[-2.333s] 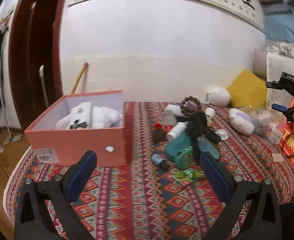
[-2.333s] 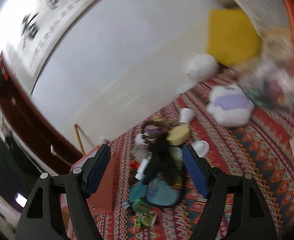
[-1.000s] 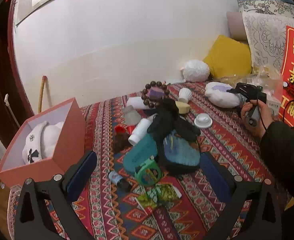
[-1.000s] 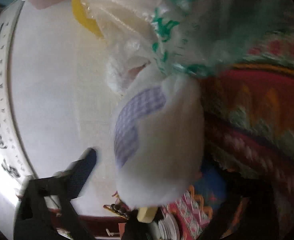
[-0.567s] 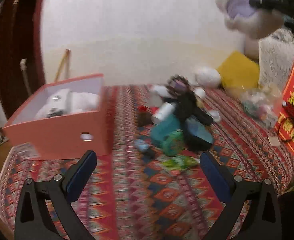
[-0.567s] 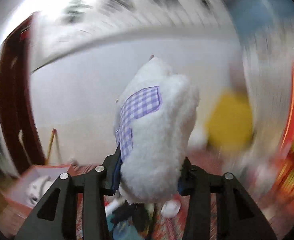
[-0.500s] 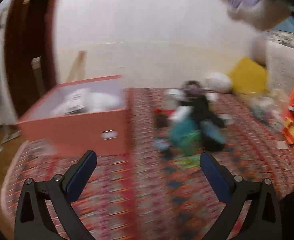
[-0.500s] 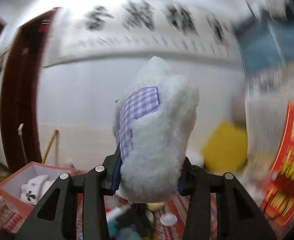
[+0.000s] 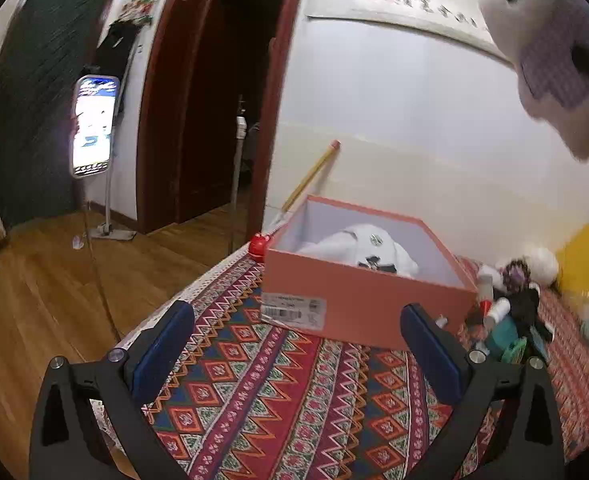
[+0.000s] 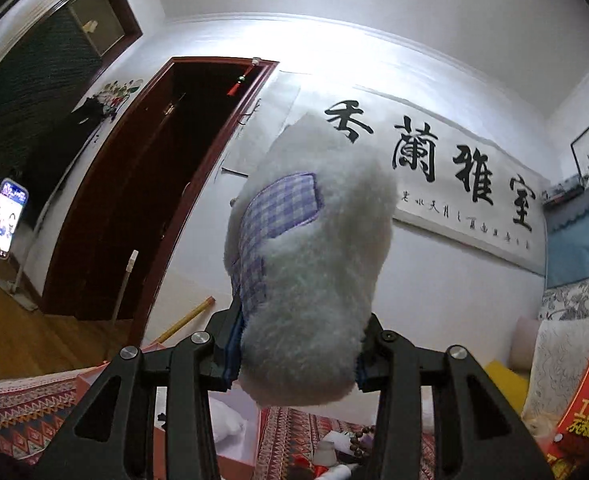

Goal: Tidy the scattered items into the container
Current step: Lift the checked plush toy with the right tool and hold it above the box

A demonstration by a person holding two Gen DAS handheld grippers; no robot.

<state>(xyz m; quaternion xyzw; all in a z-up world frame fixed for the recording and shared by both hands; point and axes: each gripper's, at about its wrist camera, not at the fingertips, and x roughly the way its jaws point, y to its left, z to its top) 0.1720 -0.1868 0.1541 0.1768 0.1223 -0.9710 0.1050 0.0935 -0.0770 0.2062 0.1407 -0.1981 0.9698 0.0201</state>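
Left wrist view. The left gripper (image 9: pixel 294 344) has its jaws spread wide, blue rubbery pads on black angular arms, nothing between them. It hangs over a woven cloth (image 9: pixel 278 400) with red, blue and cream zigzag and diamond bands. Landmark: the salmon-pink cardboard box (image 9: pixel 358 300), rectangular, lidless, smooth pale lining, a printed label on its near wall. Inside the box lies a white fluffy soft toy (image 9: pixel 370 246) with dark markings. Right of the box, on the cloth, sits a heap of small clutter (image 9: pixel 510 308): a white cylinder, a black fabric piece, dark round beads, teal items. Beyond the heap, a yellow cushion (image 9: pixel 584 260). Behind the box, a yellow stick (image 9: pixel 314 170) leans on the white wall. High above and right of the box hangs the plush slipper (image 9: pixel 550 52), fleecy white with a lilac check panel, blurred.

Right wrist view. The right gripper (image 10: pixel 298 344) is clamped on the plush slipper (image 10: pixel 314 264), its pads pressed into the shaggy heel, which bulges between them. The slipper stands toe-up, rounded and woolly, its gingham patch flat and stitched. The box (image 10: pixel 230 436) shows below the arms, white toy within. A long calligraphy scroll (image 10: pixel 434 168) hangs on the wall above.
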